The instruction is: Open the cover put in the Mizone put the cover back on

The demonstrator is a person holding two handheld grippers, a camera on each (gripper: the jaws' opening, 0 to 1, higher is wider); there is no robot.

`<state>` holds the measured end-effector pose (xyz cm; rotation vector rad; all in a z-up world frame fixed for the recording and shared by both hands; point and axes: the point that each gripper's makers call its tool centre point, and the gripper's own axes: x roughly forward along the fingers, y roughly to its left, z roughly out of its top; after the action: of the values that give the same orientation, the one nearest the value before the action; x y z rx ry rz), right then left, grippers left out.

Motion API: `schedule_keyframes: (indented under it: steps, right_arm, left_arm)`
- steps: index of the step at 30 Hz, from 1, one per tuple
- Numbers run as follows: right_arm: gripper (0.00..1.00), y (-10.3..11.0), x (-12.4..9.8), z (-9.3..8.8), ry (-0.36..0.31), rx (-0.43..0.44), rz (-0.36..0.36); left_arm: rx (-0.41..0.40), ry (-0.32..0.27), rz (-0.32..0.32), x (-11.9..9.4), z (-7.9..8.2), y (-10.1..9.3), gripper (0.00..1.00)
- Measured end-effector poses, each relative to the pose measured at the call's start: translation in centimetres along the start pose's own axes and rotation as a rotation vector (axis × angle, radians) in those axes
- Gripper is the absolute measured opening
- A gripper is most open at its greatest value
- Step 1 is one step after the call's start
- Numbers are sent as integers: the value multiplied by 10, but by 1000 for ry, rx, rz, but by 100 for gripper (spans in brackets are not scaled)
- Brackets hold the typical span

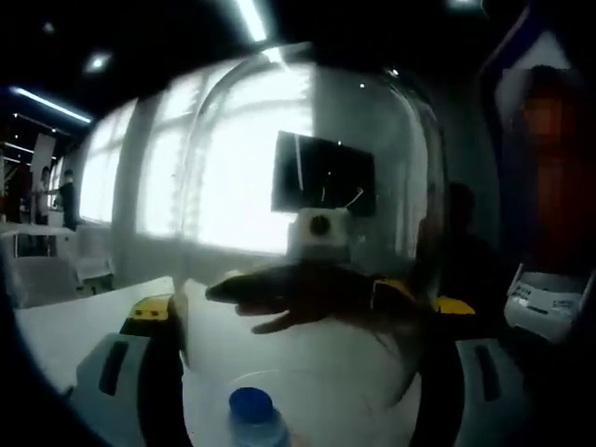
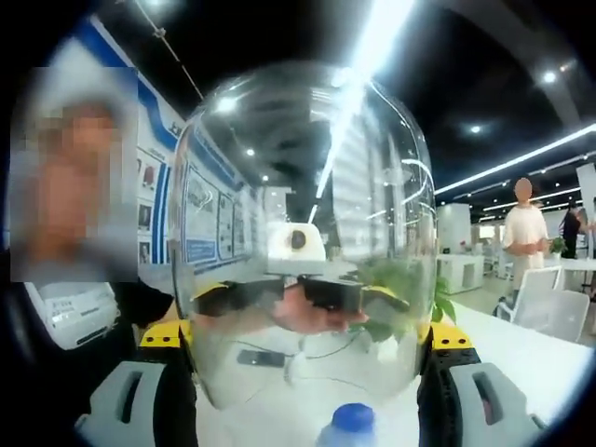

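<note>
Evidently both tools, left (image 1: 298, 372) and right (image 2: 303, 372), clamped on the raised clear cover (image 2: 303, 233) above the Mizone bottle (image 2: 352, 426).

In the left gripper view we see the clear dome cover (image 1: 307, 186) upright, filling the middle of the frame, its rounded top near the upper edge. Below it, at bottom centre, we see the Mizone bottle (image 1: 253, 417) with its blue cap. In the right gripper view the cover (image 2: 307, 233) again stands mid-frame, the bottle (image 2: 352, 426) at bottom centre.
</note>
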<state>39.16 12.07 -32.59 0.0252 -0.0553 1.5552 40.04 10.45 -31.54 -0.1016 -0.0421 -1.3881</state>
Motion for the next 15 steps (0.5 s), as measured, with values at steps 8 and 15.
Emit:
schedule_keyframes:
  steps: [8, 15]
  right_arm:
    - [91, -10, 1, -21, 9, 15, 2]
    - [91, -20, 1, -49, 22, 23, 8]
  left_arm:
    - [-14, 7, 2, 0, -21, 12, 87]
    - [-22, 17, 7, -3, -48, 26, 87]
